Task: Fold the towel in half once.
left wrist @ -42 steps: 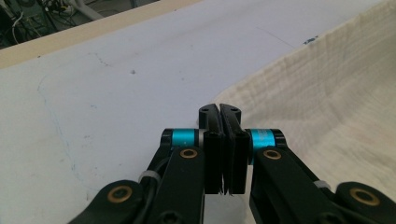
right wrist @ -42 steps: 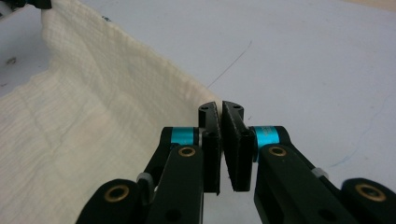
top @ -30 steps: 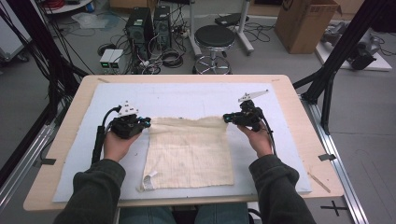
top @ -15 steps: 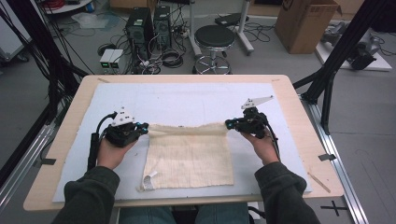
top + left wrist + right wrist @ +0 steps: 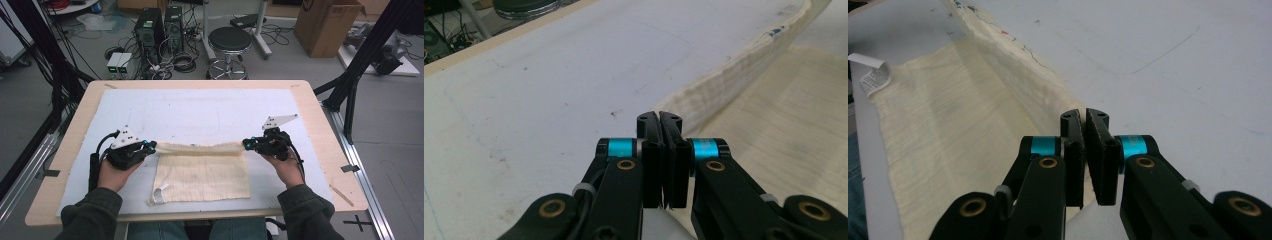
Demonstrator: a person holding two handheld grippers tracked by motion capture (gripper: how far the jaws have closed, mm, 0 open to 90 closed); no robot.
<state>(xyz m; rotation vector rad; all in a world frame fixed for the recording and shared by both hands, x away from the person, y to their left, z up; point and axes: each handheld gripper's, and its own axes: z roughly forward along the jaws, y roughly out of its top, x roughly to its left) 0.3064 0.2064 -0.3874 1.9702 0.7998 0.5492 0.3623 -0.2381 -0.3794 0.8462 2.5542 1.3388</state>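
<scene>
Two tools pinch the far edge of the cloth [image 5: 201, 172], one at each far corner. Left tool [image 5: 148, 146] clamped on the far-left corner, right tool [image 5: 246, 144] clamped on the far-right corner; edge is lifted and pulled taut btwn them, forming a raised ridge. Rest of cloth lies flat on the white mat [image 5: 200, 110] on the bench [image 5: 320, 120], near the person's side, roughly centred. Small white tag [image 5: 160, 190] at near-left corner, curled up. Left tool view: jaws pressed together on cloth, ridge runs away to upper right. Right tool view: jaws nearly together w/ cloth btwn them, ridge runs to upper left, tag visible at far end. Hands hold both tools low, just above mat.
</scene>
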